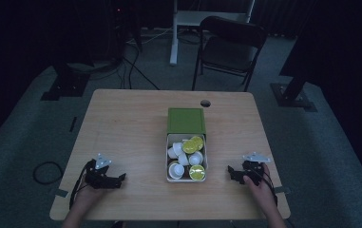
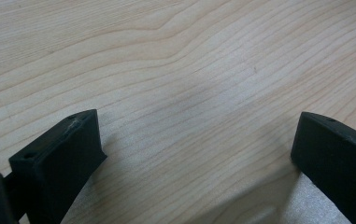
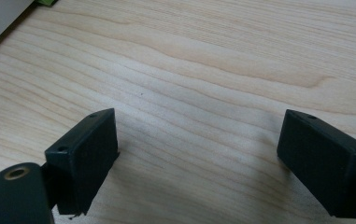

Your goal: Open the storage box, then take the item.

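Jaws wide apart and empty on both grippers, resting low on the desk (image 1: 121,118).

Between the left gripper (image 1: 120,179) and right gripper (image 1: 231,172) sits a white tray (image 1: 167,159) of small capsules (image 1: 192,145) — light, thin-walled, probably easy to crush — with a green box (image 1: 186,120) touching its far end. Best pinched gently across the body, I'd say.

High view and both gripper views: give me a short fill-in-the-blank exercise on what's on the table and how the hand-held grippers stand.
1. The white tray of small cups sits directly in front of a ____ box.
2. The left hand-held gripper has its jaws ____, with bare wood between them.
3. The right hand-held gripper holds ____.
4. Behind the table stands a folding ____.

Missing words: green; open; nothing; chair
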The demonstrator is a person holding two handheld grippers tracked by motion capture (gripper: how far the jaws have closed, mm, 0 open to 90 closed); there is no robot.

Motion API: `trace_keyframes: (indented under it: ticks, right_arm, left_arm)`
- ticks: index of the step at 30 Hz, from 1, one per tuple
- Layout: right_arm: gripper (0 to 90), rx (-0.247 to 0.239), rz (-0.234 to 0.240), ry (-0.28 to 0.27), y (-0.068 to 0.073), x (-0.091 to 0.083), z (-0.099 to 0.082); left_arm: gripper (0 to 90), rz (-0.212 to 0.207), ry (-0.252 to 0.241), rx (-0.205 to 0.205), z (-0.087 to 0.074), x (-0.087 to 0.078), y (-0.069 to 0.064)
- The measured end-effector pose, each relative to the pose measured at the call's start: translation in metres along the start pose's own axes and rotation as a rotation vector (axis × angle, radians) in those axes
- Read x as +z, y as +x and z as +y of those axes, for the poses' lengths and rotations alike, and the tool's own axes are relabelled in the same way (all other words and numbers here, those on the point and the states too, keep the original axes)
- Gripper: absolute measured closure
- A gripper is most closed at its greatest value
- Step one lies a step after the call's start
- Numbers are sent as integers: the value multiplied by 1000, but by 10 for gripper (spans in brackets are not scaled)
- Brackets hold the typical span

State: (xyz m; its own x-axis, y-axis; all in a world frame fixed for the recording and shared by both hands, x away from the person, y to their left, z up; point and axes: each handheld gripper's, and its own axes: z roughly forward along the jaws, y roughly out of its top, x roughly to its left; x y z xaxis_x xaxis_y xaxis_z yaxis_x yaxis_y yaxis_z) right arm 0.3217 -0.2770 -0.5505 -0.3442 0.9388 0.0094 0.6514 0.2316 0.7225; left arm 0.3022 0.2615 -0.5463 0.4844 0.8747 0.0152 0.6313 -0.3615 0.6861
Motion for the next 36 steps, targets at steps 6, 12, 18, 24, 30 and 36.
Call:
trace_keyframes:
  ticks: [6, 12, 18, 24, 30, 36]
  right_arm:
    - [107, 8, -7, 1, 1, 2, 2]
    - [108, 7, -7, 1, 1, 2, 2]
    - [108, 7, -8, 2, 1, 2, 2]
    - [108, 7, -7, 1, 1, 2, 2]
    - [108, 8, -7, 1, 1, 2, 2]
    - [108, 7, -7, 1, 1, 2, 2]
  left_arm:
    - [21, 0, 0, 0, 0, 0, 0]
    - [21, 5, -1, -6, 0, 0, -1]
    - [22, 4, 9, -2, 2, 0, 0]
    - [28, -6, 39, 9, 7, 1, -2]
    - [38, -37, 64, 39, 13, 3, -11]
    - [38, -64, 67, 41, 19, 4, -19]
